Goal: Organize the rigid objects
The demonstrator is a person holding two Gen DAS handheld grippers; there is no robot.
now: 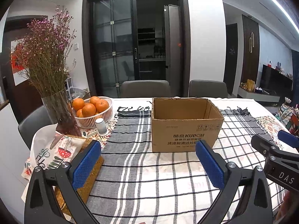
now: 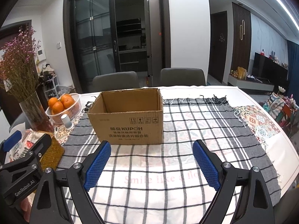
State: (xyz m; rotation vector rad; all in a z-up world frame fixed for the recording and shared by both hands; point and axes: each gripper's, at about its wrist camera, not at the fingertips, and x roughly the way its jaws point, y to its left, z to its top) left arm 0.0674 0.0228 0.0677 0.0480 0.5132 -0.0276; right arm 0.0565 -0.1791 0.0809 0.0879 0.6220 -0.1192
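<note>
An open brown cardboard box (image 1: 186, 125) stands on the checked cloth in the middle of the table; it also shows in the right wrist view (image 2: 129, 119), and what I see of its inside is empty. My left gripper (image 1: 148, 163) is open and empty, held above the cloth in front of the box. My right gripper (image 2: 151, 163) is open and empty, also in front of the box. A small white cylinder (image 1: 101, 126) stands left of the box, near the basket; it also shows in the right wrist view (image 2: 66, 122).
A white basket of oranges (image 1: 93, 112) and a glass vase of dried flowers (image 1: 58, 112) stand at the left. A yellow woven mat (image 1: 87, 171) lies at the front left. Two grey chairs (image 1: 145, 88) stand behind the table. The table's edge curves at the right (image 2: 287, 149).
</note>
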